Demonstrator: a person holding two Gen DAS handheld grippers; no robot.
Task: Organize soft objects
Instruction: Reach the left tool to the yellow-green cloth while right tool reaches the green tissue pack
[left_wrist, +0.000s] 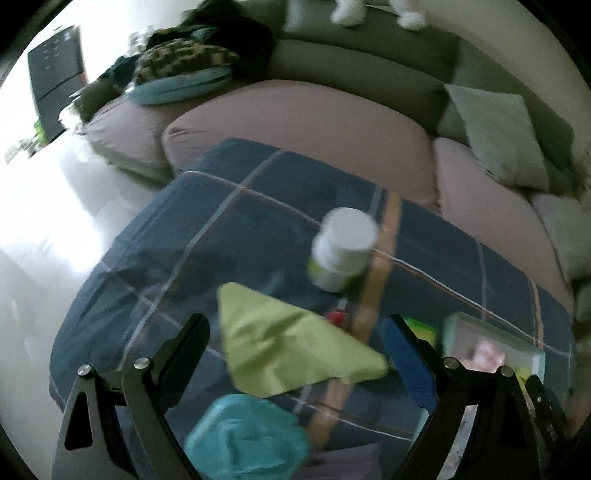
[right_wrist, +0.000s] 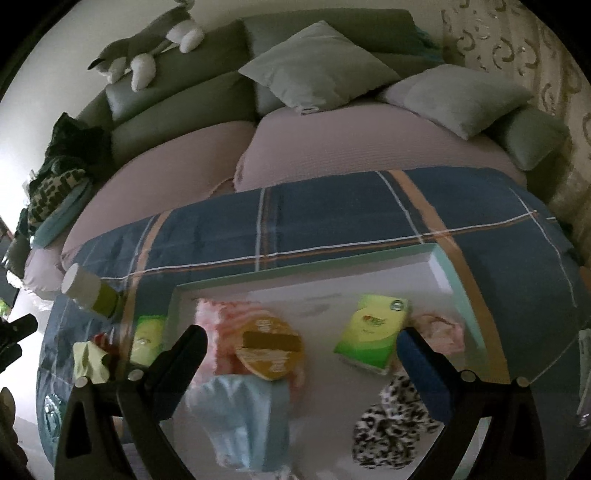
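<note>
My left gripper (left_wrist: 295, 332) is open above a lime-green cloth (left_wrist: 291, 350) that lies flat on the blue plaid tablecloth (left_wrist: 229, 236). A crumpled teal cloth (left_wrist: 247, 435) lies nearer, between the fingers' bases. My right gripper (right_wrist: 301, 343) is open over a white tray with a mint rim (right_wrist: 439, 266). In the tray lie a light blue cloth (right_wrist: 243, 417), a pink fluffy item (right_wrist: 229, 314), a leopard-print soft item (right_wrist: 388, 424), a green tissue pack (right_wrist: 373, 332) and a yellow round lid (right_wrist: 273, 347). The green cloth also shows in the right wrist view (right_wrist: 90, 360).
A white bottle with a green label (left_wrist: 340, 251) stands on the table; it also shows in the right wrist view (right_wrist: 88, 291). A small red object (left_wrist: 336, 317) lies beyond the green cloth. Behind is a sofa (right_wrist: 332, 147) with grey pillows (right_wrist: 317, 66), a plush cat (right_wrist: 147, 48) and piled clothes (left_wrist: 184, 62).
</note>
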